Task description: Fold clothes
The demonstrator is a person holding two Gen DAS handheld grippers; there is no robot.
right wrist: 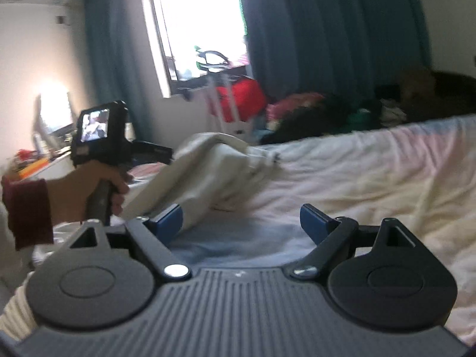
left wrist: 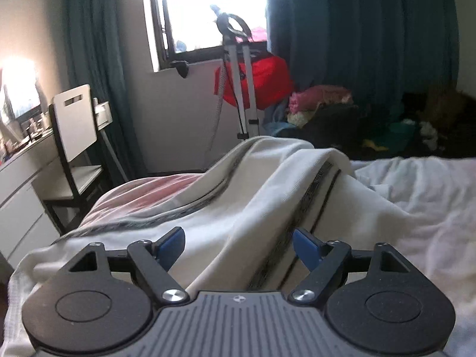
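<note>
Left gripper: the blue fingertips stand spread wide apart and grip nothing. The cream garment passes directly between and ahead of them, humped in loose ridges, with a dark striped band running forward from just inside the right-hand fingertip. Whether the cloth touches either pad cannot be told.

Right gripper: its fingers are likewise released and hold nothing. Only the white bedsheet lies between them. The same garment sits ahead and to the left of the left-hand finger, bunched and raised at its far end. Further left, the person's hand, in a dark red cuff, grasps the handle of the other gripper unit.

Beyond the fingers: a heap of mixed clothes lies at the far edge of the bed, a tripod stands under the window, and a chair stands far left.

Step in hand, as judged: the garment lies rumpled, not folded flat. This fits either spreading it out or regrasping between folds.

Next move, as judged: each gripper needs a hold on an edge or corner, closing on one layer of cloth only, clear of the sheet beneath.
</note>
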